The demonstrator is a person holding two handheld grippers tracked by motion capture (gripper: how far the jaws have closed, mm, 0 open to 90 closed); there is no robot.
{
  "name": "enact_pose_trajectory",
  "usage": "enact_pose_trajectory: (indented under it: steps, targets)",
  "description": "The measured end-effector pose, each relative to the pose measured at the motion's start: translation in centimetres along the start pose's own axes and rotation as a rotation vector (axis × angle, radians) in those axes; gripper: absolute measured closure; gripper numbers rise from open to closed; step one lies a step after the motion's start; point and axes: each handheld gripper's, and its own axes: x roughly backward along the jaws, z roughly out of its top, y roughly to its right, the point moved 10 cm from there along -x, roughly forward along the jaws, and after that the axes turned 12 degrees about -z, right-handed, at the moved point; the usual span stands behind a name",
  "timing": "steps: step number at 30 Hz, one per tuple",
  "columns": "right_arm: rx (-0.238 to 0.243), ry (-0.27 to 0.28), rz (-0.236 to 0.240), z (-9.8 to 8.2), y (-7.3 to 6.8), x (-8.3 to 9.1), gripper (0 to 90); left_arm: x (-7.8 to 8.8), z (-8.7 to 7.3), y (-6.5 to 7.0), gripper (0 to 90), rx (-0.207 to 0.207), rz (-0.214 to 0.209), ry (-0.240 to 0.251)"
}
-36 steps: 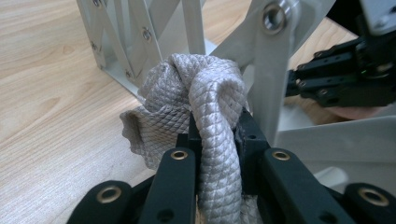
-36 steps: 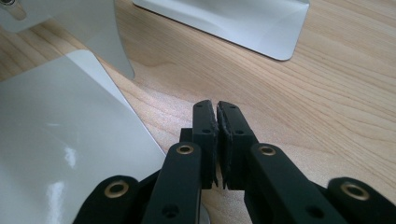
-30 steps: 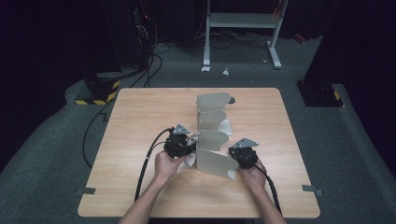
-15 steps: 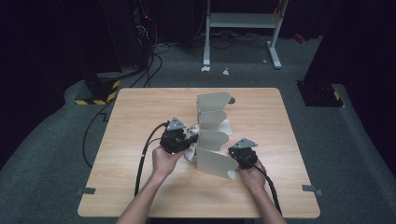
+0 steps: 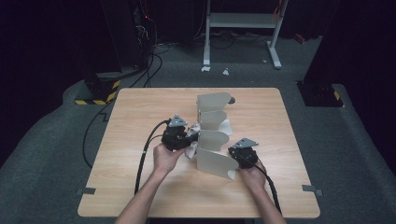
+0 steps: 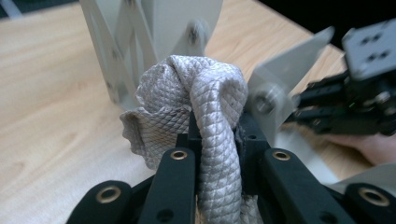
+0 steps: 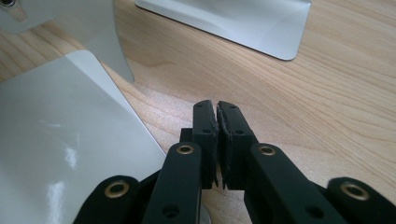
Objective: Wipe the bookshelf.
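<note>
The left gripper [image 5: 187,136] has moved up and in over the last second, from beside the near plate to the middle of the rack [image 5: 212,135], and its jaws are clamped on a bunched grey cloth [image 6: 205,107]. In the left gripper view the cloth bulges straight ahead of the jaws, with the rack's grey plates just beyond it and the wood table [image 6: 51,93] off to its left. My reading is that the cloth is being carried toward a gap between plates, either to wipe there or to tuck it in; it looks very near the rack, though I cannot tell if it touches yet.

The right gripper [image 5: 243,156] has stayed where it was, at the right end of the nearest plate. Its jaws are pressed together with nothing between them [image 7: 217,140], the plate lying just to their left, so it seems to be bracing the rack.

Count: one cloth, one rack with four upright plates, two grippers.
</note>
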Motion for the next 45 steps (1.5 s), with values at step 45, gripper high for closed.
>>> enact_pose_trajectory:
  steps: [45]
  targets:
    - [0.004,0.001,-0.008,0.0,0.0,0.0,86.4,0.9,2.1,-0.4,80.4,0.012,-0.027,0.066]
